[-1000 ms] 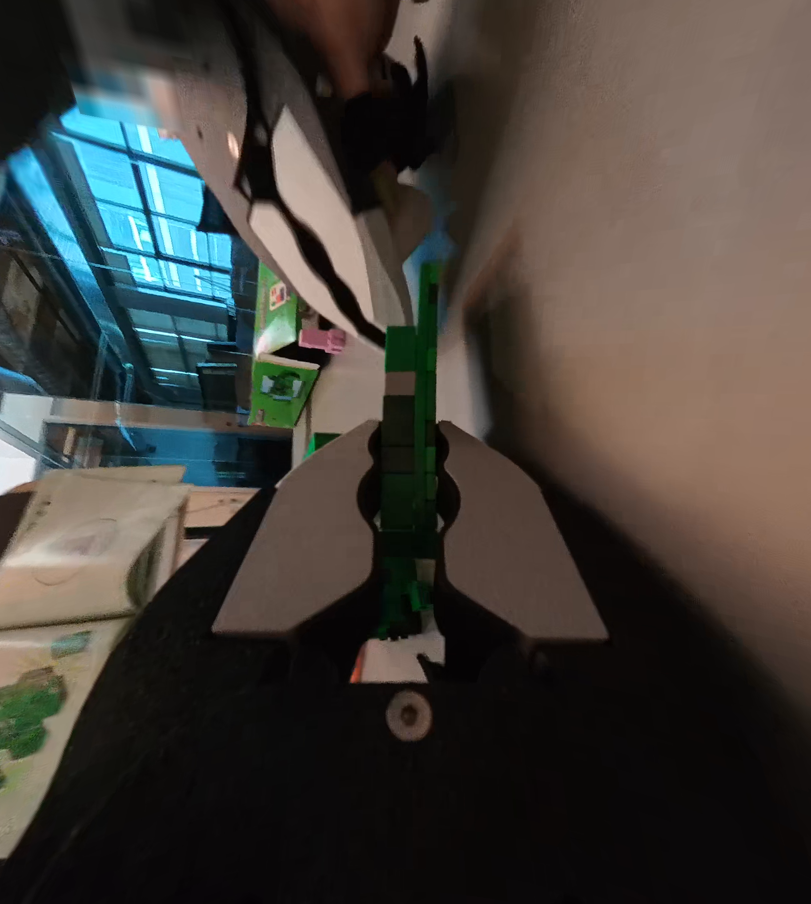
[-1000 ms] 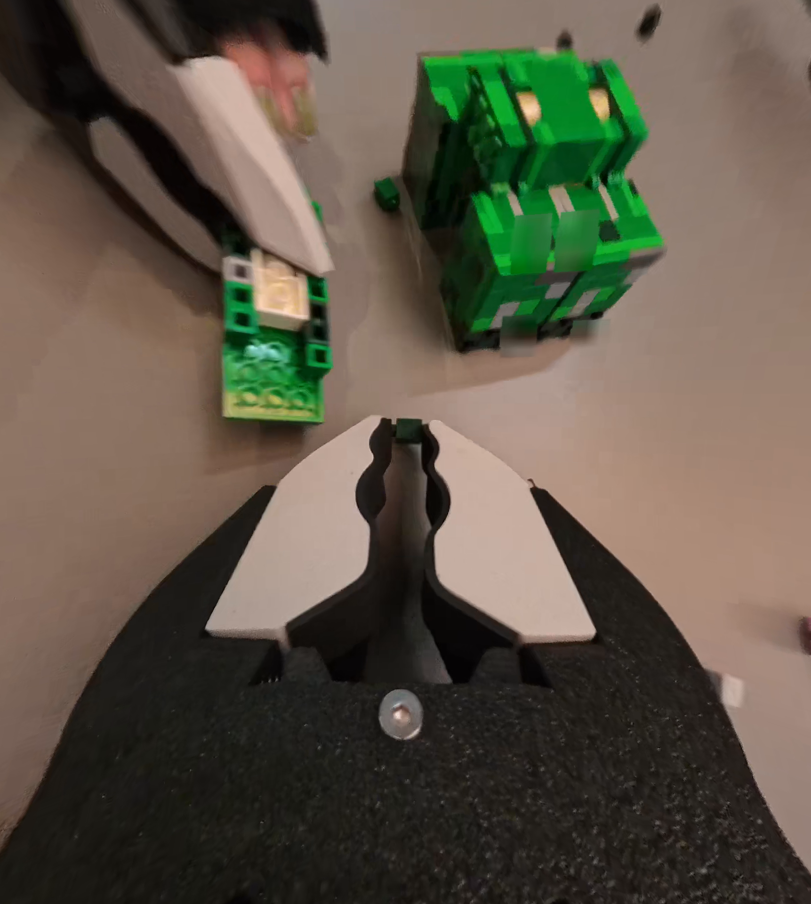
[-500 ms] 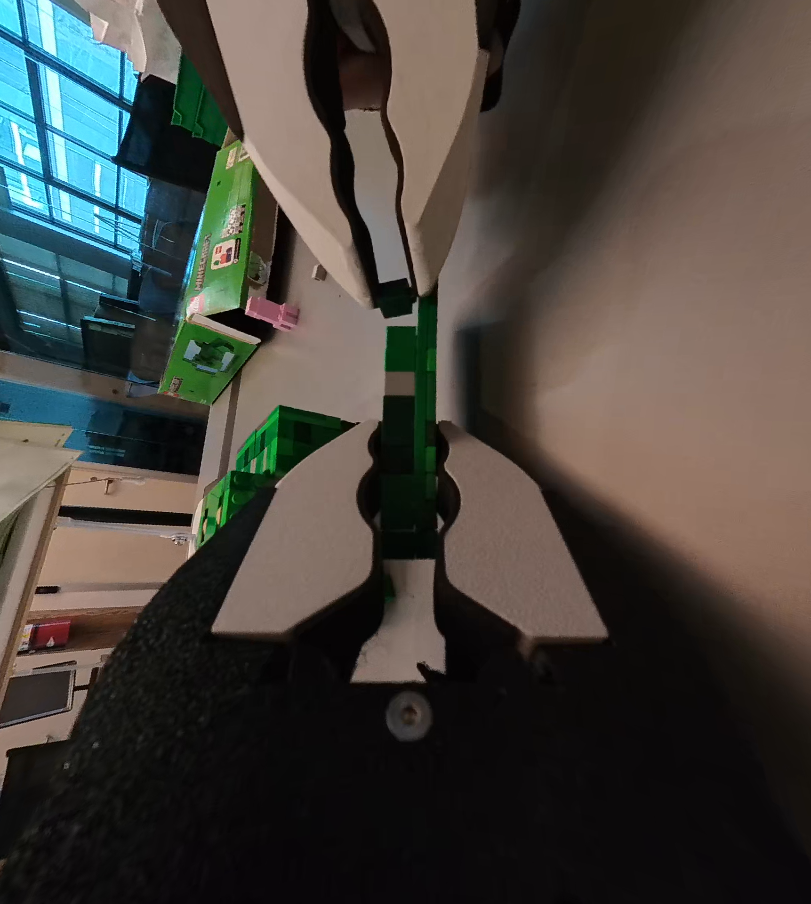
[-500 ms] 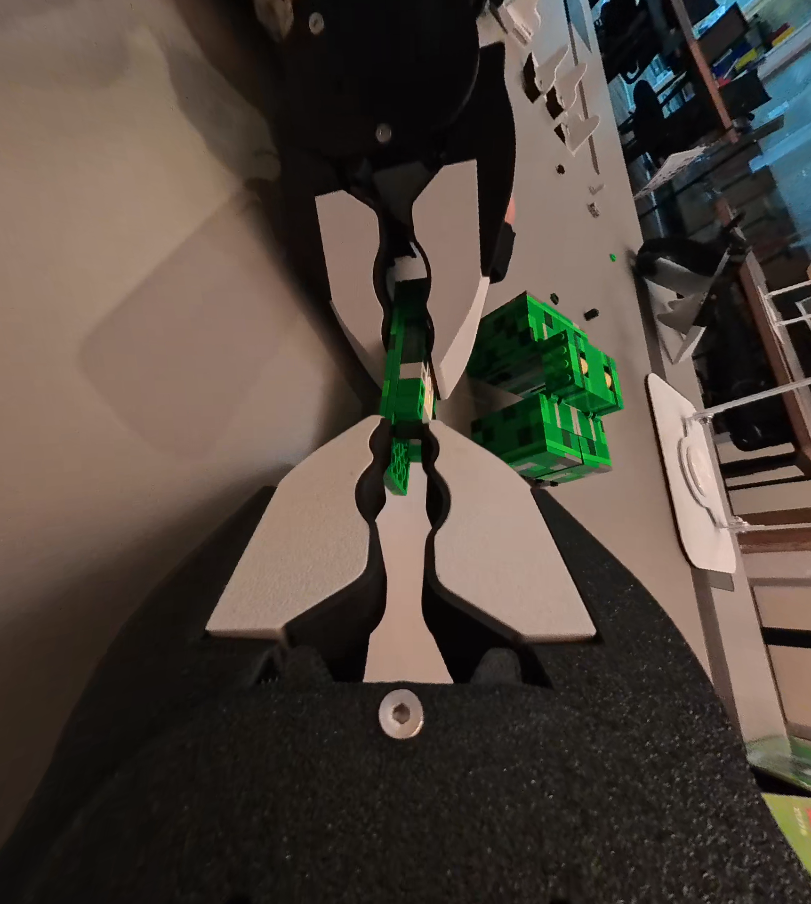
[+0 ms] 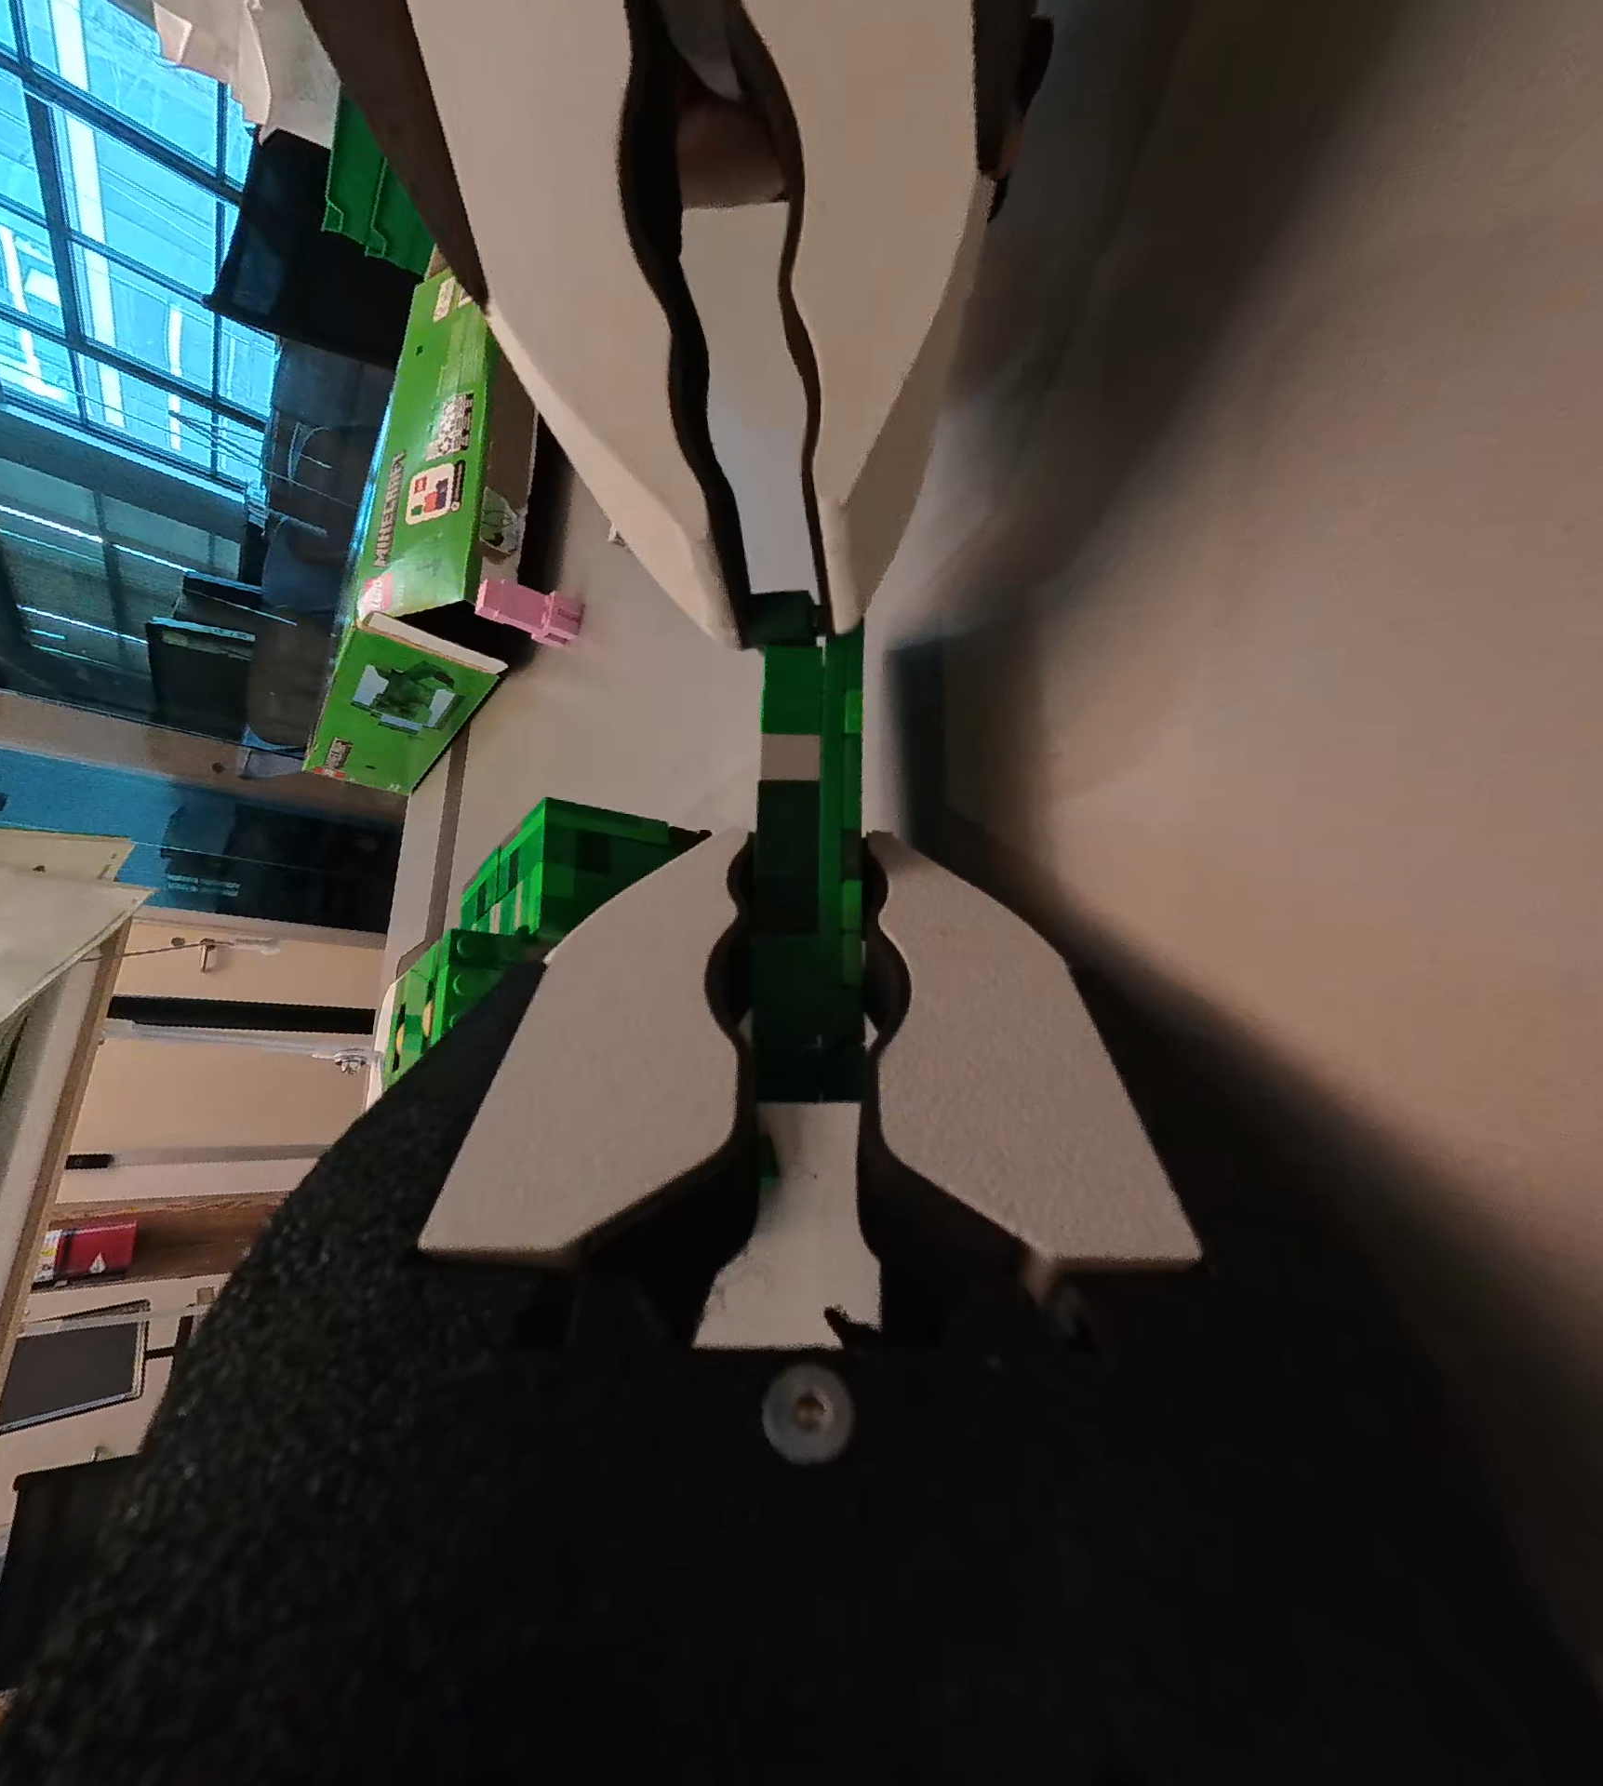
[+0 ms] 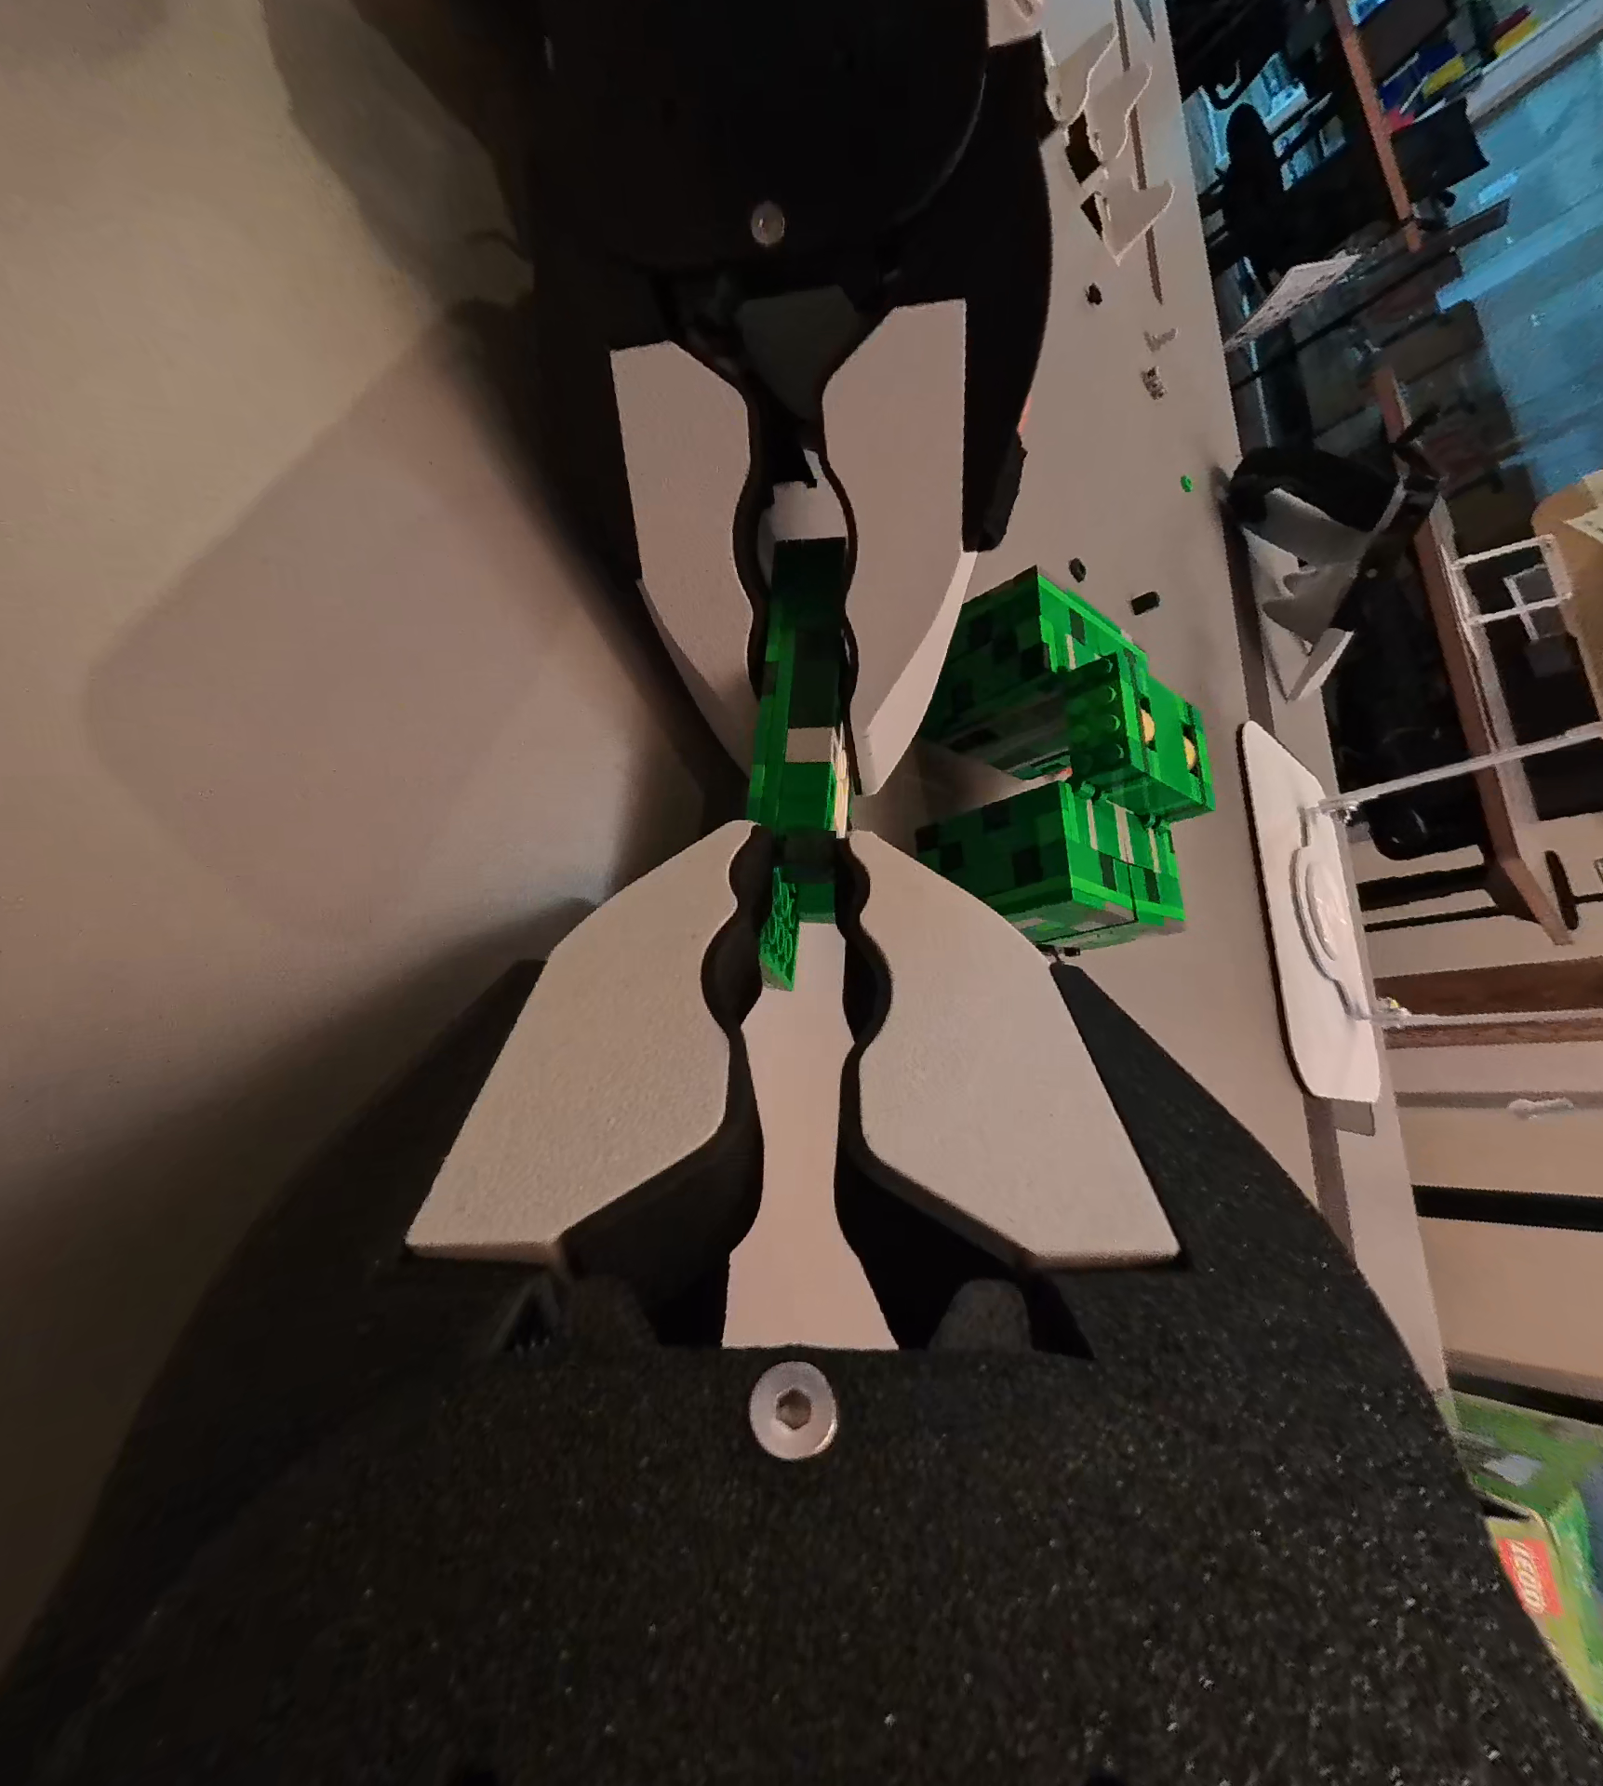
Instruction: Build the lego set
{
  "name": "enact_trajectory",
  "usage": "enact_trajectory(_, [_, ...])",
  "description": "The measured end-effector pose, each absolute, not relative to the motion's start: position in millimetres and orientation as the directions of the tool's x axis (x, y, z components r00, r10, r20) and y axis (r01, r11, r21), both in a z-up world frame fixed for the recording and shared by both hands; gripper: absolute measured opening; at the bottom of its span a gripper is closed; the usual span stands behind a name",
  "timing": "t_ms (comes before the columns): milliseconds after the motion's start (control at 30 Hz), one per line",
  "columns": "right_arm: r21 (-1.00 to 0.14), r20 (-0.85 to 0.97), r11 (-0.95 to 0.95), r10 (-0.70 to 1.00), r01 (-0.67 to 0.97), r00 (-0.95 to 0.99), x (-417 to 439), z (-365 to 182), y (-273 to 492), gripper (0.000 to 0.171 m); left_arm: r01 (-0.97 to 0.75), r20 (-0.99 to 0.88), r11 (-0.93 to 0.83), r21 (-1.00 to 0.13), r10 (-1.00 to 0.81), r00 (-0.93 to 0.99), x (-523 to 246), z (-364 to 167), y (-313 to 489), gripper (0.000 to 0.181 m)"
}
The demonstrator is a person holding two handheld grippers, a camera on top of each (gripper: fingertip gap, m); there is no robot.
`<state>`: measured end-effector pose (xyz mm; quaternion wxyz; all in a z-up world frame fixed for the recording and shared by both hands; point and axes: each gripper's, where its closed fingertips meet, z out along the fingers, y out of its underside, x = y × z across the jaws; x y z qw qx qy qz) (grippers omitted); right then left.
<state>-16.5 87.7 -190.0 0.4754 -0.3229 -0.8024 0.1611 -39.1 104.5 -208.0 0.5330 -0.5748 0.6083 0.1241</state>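
Observation:
My left gripper (image 5: 802, 850) is shut on a flat green lego assembly (image 5: 807, 928), seen edge-on and sticking out past its tips. My right gripper (image 5: 783, 619) comes in from the top of the left wrist view, shut on a small dark green brick (image 5: 783, 623) that touches the assembly's far end. In the right wrist view my right gripper (image 6: 797, 846) meets the left gripper (image 6: 802, 773) tip to tip, with the assembly (image 6: 797, 696) between them. The assembly's studded end (image 6: 781, 937) reaches in between my right fingers. Both are held sideways above the grey table (image 6: 1116, 435).
A large green lego model (image 6: 1068, 773) stands on the table just right of the grippers and also shows in the left wrist view (image 5: 565, 870). Green set boxes (image 5: 420, 541) and a pink piece (image 5: 527, 609) lie farther off. A white flat stand (image 6: 1309, 918) sits near the table edge. My left and right fingertips are right by each other. Left tips and right tips are each some 25 cm from the pink piece (image 5: 527, 609).
A second ago the two grippers were apart above the table. Both have turned sideways and met tip to tip, bringing the small brick against the assembly's end. Little has moved in the last half second.

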Motion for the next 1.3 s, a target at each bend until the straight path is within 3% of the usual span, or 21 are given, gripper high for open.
enact_trajectory(233, [-0.547, 0.662, 0.744, 0.665, 0.383, -0.345, -16, -194, 88, 0.016, -0.833, -0.789, 0.304, -0.461, -0.57, 0.229, -39, -208, 105, 0.017])
enact_trajectory(733, [-0.701, 0.53, 0.62, 0.784, 0.353, -0.325, -11, -185, 90, 0.018, -0.826, -0.801, 0.325, -0.46, -0.554, 0.228, -39, -205, 105, 0.017])
enact_trajectory(800, [-0.742, 0.476, 0.57, 0.819, 0.353, -0.321, -8, -181, 90, 0.018, -0.831, -0.841, 0.368, -0.417, -0.502, 0.199, -38, -202, 105, 0.017])
enact_trajectory(1000, [-0.847, 0.119, 0.263, 0.941, 0.463, -0.316, -1, -187, 95, 0.015, -0.876, -0.982, 0.475, -0.086, -0.191, -0.007, -35, -189, 103, 0.017])
enact_trajectory(1100, [-0.846, 0.046, 0.204, 0.948, 0.492, -0.315, -3, -191, 92, 0.014, -0.877, -0.982, 0.472, -0.086, -0.186, -0.004, -35, -188, 104, 0.017])
enact_trajectory(1300, [-0.845, 0.075, 0.212, 0.956, 0.492, -0.284, -7, -192, 96, 0.009, -0.879, -0.987, 0.473, -0.062, -0.159, -0.016, -35, -186, 104, 0.017])
